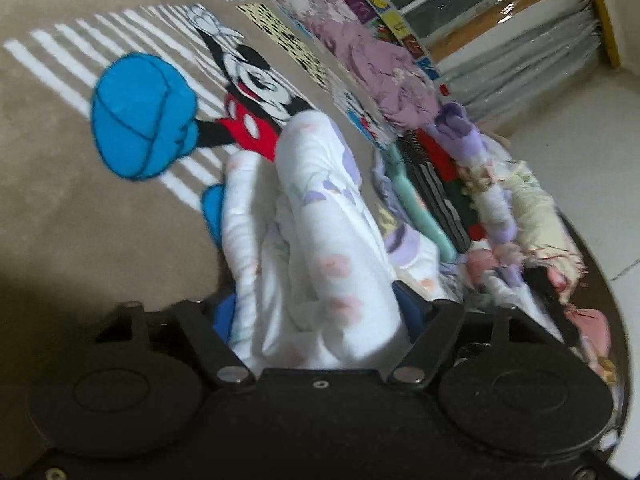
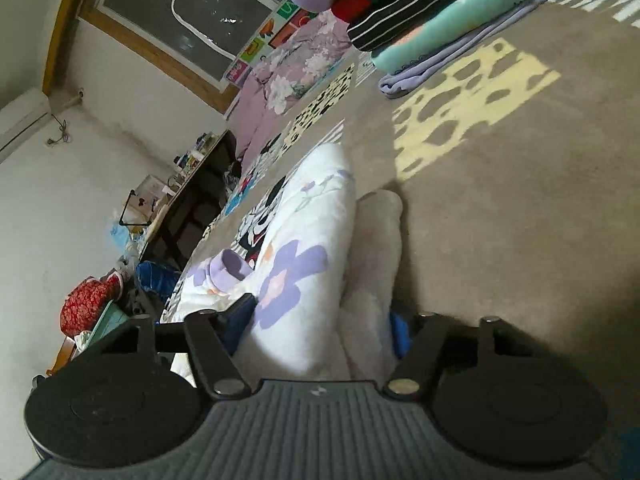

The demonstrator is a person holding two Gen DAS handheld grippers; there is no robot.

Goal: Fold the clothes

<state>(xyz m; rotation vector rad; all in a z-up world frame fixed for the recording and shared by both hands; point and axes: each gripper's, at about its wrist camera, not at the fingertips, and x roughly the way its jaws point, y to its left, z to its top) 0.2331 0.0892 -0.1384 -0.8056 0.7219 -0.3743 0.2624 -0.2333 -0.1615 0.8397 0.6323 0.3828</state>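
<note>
A white garment [image 1: 320,220] printed with purple and pink flowers lies bunched on a beige cartoon-print blanket [image 1: 60,200]. My left gripper [image 1: 320,310] is shut on it, with thick folds of cloth filling the gap between the blue fingertips [image 1: 224,314]. In the right wrist view the same white garment [image 2: 304,248] shows a large purple flower and a lilac cuff. My right gripper [image 2: 320,330] is shut on another bunch of it, the blue fingertips [image 2: 400,334] half buried in cloth. The garment stretches away from both grippers along the blanket [image 2: 500,220].
A stack of folded clothes [image 1: 440,200] sits at the blanket's edge, also seen as folded clothes [image 2: 440,12] in the right wrist view. Purple floral bedding [image 1: 380,60] lies behind. A cluttered dark desk [image 2: 188,200] stands by the wall. Pale floor [image 1: 580,152] lies beyond the stack.
</note>
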